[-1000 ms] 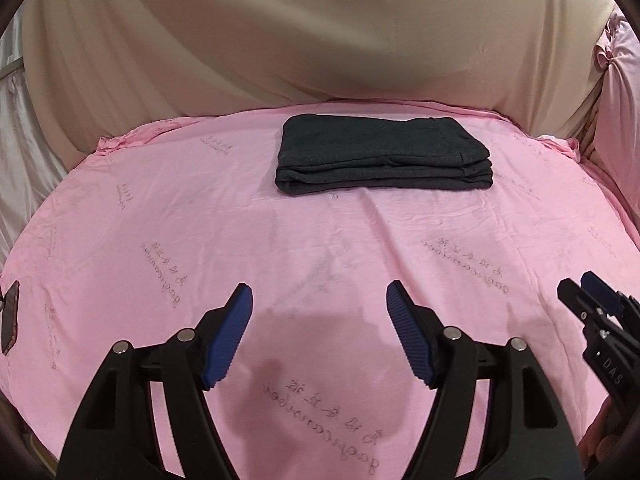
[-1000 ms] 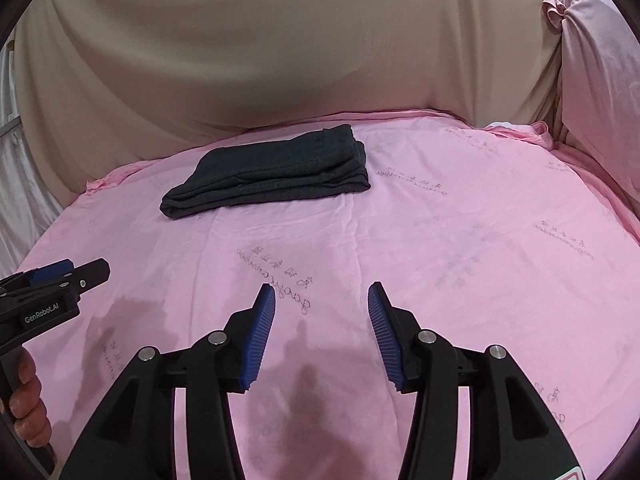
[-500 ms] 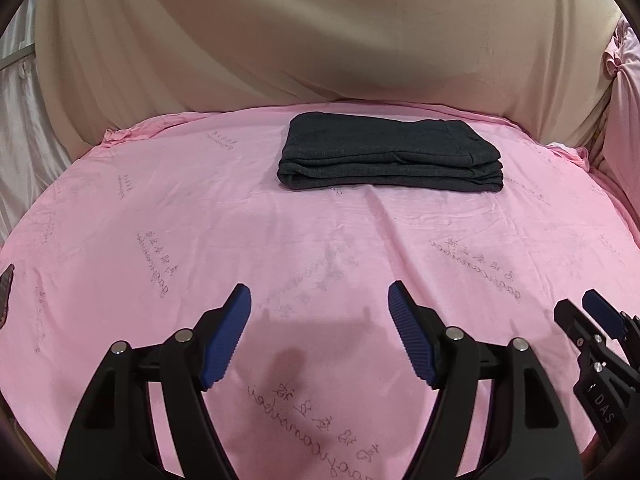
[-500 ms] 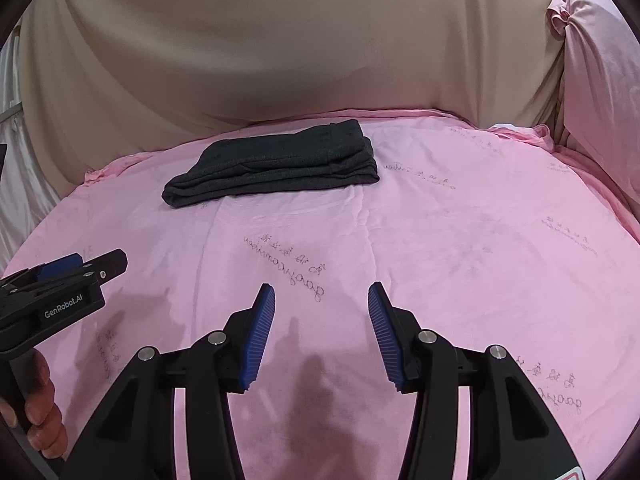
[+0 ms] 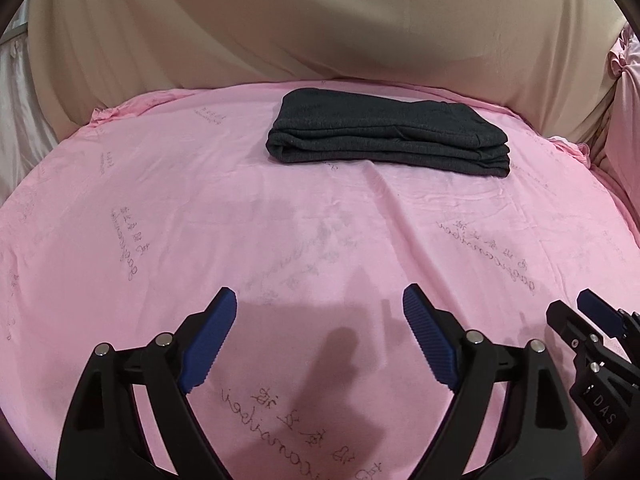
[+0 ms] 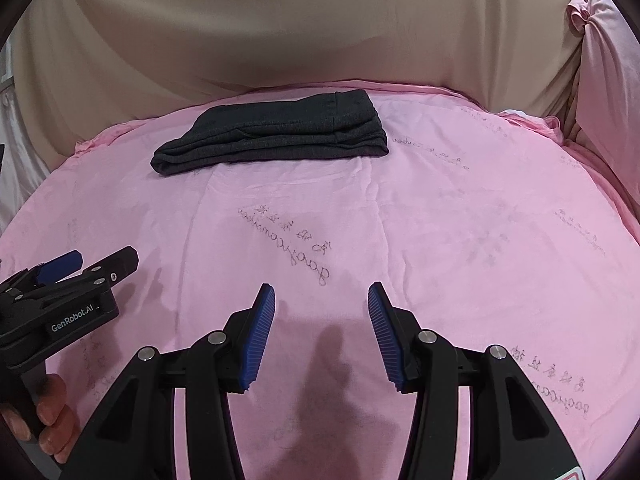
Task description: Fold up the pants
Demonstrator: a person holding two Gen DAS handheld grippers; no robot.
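In the left wrist view, we see the pants (image 5: 388,136) lying folded into a dark grey, layered stack in the upper middle of the frame, on the pink sheet (image 5: 200,216) that covers the surface. The stack's folded edges face the bottom of the frame, and its right end sits slightly lower than its left. Our left tool (image 5: 318,314) fills the bottom of the frame with its blue-padded fingers spread wide and nothing between them; it is well apart from the pants. At the lower right edge, part of our right tool (image 5: 582,312) pokes in, its tips pointing toward the upper left.

From the right wrist view, the pants (image 6: 276,136) appear in the upper left of centre, near the far edge of the pink sheet (image 6: 460,208). Our right tool (image 6: 322,296) sits at the bottom centre, its fingers parted and gripping nothing. At the left edge, we see the left tool (image 6: 100,262) from the side, held by a hand (image 6: 46,412) at the lower left corner. A beige cloth backdrop (image 6: 300,20) hangs across the top of both views, and faint script is printed across the sheet.
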